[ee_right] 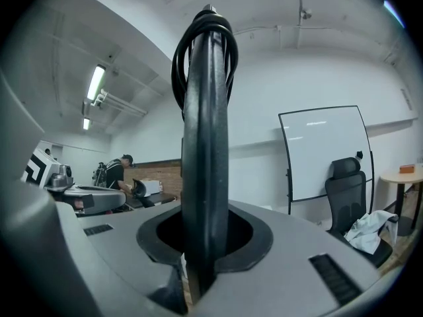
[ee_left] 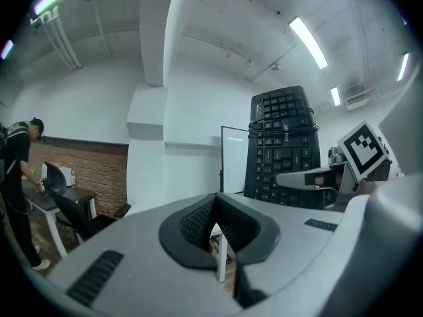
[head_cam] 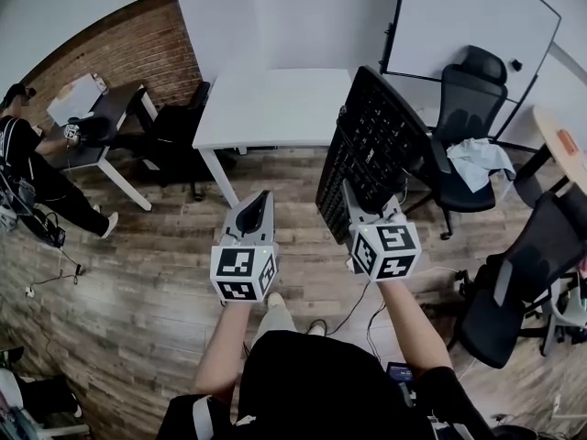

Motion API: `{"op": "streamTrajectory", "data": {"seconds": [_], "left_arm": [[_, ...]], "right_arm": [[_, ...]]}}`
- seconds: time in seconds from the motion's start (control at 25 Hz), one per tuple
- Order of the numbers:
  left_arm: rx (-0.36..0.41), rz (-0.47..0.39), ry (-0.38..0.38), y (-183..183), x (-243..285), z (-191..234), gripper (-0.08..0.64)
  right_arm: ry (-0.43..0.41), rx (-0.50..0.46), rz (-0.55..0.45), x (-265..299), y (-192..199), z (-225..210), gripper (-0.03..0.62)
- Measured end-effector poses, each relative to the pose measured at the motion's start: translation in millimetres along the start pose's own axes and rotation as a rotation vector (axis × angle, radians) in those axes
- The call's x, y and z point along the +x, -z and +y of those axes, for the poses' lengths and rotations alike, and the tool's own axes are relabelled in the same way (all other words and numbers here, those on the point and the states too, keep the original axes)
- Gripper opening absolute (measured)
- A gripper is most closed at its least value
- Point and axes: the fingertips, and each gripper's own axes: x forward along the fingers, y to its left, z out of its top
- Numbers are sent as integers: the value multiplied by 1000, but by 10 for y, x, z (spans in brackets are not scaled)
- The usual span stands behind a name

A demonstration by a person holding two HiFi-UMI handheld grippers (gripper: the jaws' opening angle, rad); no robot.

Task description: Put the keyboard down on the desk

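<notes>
The right gripper (head_cam: 365, 211) clamped the upright, cable-wrapped keyboard (head_cam: 371, 145) by its lower edge; the left gripper (head_cam: 259, 207) was pinched shut on nothing. Beyond stood the white desk (head_cam: 275, 108), a black chair (head_cam: 463, 126) right of it, whiteboard (head_cam: 468, 21) behind.

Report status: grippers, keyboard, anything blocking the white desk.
Left gripper shut, empty. Right gripper shut on keyboard, held upright, not yet on white desk. Nothing seen in the way.
</notes>
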Motion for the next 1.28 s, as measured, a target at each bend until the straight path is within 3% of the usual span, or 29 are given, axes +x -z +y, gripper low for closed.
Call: {"op": "streamTrajectory", "data": {"seconds": [0.64,1.28], "left_arm": [[4,23,-18,67,387,223,11],[-20,38,10,151,1465,1044,11]], "right_arm": [[-12,16,11,399,33,-202,97],[-4,33,38,1742,36,-364,97]]}}
